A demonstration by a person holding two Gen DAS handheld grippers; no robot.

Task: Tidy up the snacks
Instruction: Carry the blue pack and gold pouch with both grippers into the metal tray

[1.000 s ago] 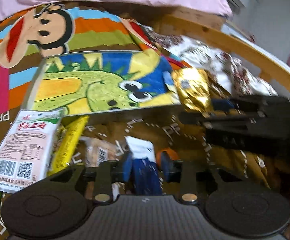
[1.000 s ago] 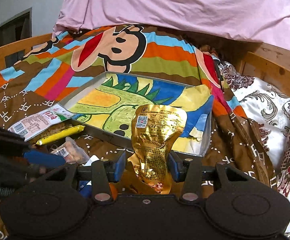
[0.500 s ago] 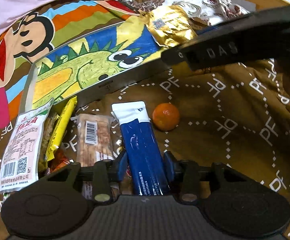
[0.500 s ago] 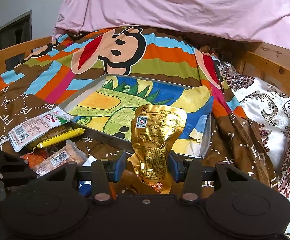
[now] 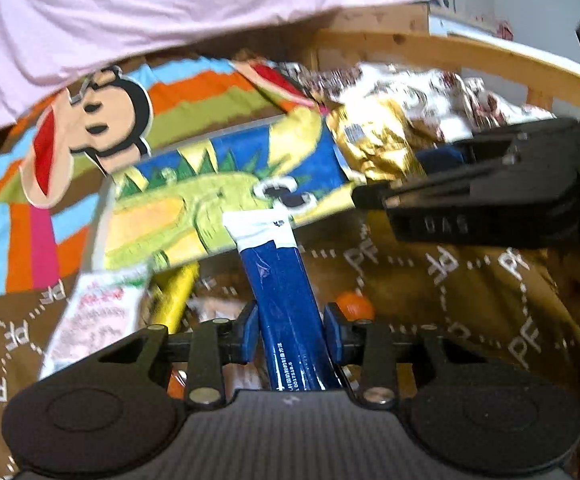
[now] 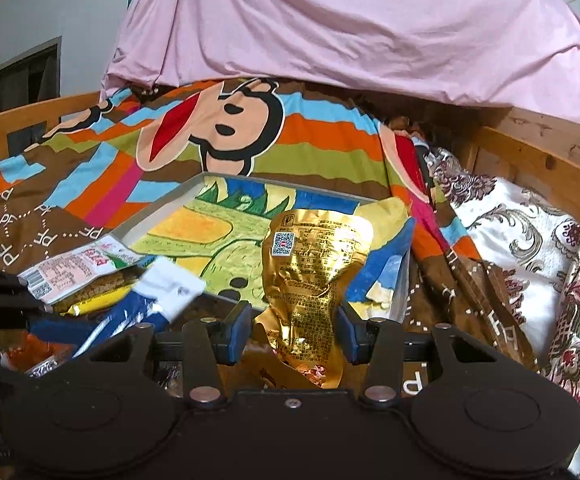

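Left gripper (image 5: pixel 292 334): jaws just closed, blue pack (image 5: pixel 279 292) being held.
Right gripper (image 6: pixel 292 332): gold pouch (image 6: pixel 310 276) being gripped above tray (image 6: pixel 161 210) near edge.

- monkey-print blanket (image 6: pixel 225 148), striped, spread over the bed
- pink sheet (image 6: pixel 350 28) heaped behind it
- wooden bed frame (image 6: pixel 530 160) at the right
- floral satin cloth (image 6: pixel 530 240), possibly a quilt

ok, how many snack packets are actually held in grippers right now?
2: blue-and-white packet in the left gripper, gold pouch in the right gripper. Others lie loose on the bedspread.
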